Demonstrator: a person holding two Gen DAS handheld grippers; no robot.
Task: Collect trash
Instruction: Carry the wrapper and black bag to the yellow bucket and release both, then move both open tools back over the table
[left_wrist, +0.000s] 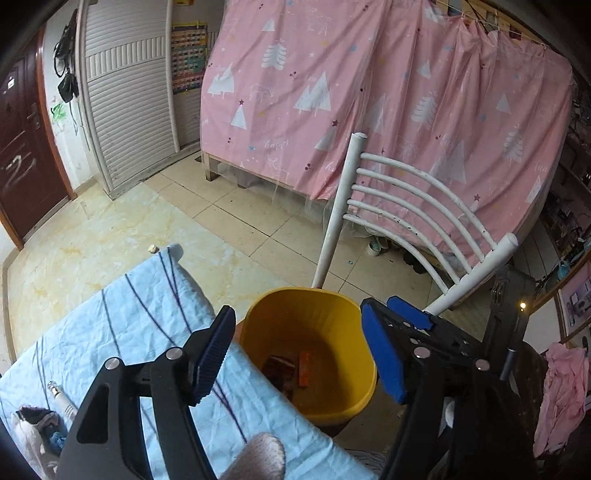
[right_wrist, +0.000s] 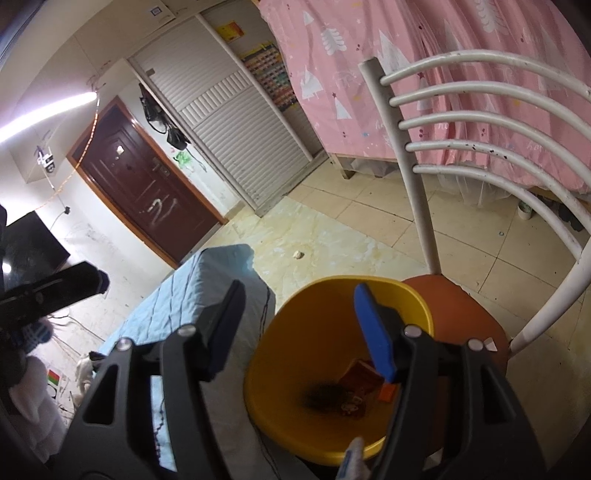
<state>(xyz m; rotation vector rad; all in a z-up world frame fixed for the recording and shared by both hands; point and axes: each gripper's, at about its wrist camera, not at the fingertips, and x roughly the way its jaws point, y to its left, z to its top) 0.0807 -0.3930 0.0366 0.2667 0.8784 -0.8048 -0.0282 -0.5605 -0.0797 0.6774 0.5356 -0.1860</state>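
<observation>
I hold both the left gripper (left_wrist: 299, 360) and right gripper (right_wrist: 306, 332) wide, empty, over the yellow bin (right_wrist: 295, 432) (wrappers (right_wrist: 364, 378) inside); release step done, next fetch remaining trash.

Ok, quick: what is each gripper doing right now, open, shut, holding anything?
Left gripper: open, empty, above the round yellow plastic bin.
Right gripper: open, empty, above the same bin.

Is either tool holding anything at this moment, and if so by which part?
Nothing is held. The left tool and right tool are both open and empty over the yellow bin, where trash pieces already lie.
</observation>
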